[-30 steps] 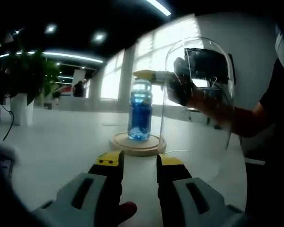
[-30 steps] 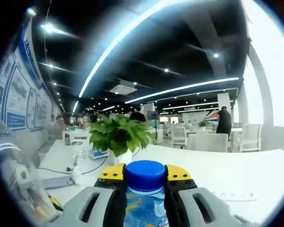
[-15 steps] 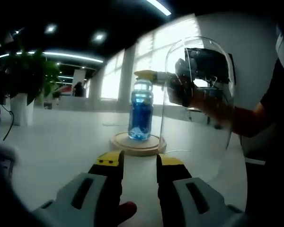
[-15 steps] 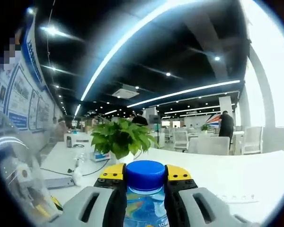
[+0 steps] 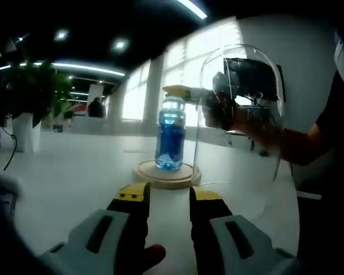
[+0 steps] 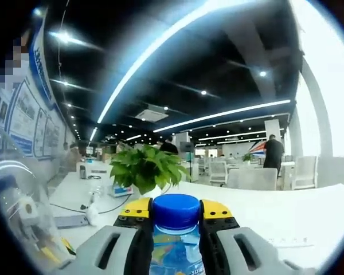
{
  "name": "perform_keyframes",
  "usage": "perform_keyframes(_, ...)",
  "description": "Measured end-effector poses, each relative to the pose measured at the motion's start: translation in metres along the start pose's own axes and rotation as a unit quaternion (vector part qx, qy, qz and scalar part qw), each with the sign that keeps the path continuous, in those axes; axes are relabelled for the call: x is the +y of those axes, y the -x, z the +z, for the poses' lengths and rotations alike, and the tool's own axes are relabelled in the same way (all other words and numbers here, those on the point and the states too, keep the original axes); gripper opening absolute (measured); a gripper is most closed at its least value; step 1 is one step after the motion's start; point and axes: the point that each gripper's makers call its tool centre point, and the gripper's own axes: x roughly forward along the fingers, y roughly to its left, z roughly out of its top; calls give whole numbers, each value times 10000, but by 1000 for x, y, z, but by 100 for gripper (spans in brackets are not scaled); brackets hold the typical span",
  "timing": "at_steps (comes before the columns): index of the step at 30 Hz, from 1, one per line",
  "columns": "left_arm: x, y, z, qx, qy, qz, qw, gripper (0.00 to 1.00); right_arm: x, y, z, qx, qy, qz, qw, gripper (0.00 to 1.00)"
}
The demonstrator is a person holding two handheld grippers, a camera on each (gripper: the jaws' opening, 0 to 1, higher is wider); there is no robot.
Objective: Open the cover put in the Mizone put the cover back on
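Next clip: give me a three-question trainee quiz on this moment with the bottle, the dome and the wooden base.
1. True or false: the blue Mizone bottle stands upright on the round wooden base.
2. Multiple choice: the right gripper grips the bottle at A) its foot, B) its neck just under the blue cap, C) its label's middle.
3. Fill in: the clear glass dome cover stands on the white table beside the base, so the bottle is ____.

Key: 1 true. 2 B. 3 uncovered. The left gripper waits, jaws apart and empty, in front of the base.
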Motion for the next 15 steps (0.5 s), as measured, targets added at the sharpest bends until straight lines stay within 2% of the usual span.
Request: perform_keyframes(15,2,0,-1,6,-8,1,10000,21,2,9,-1,-49,-131,-1,9999,24)
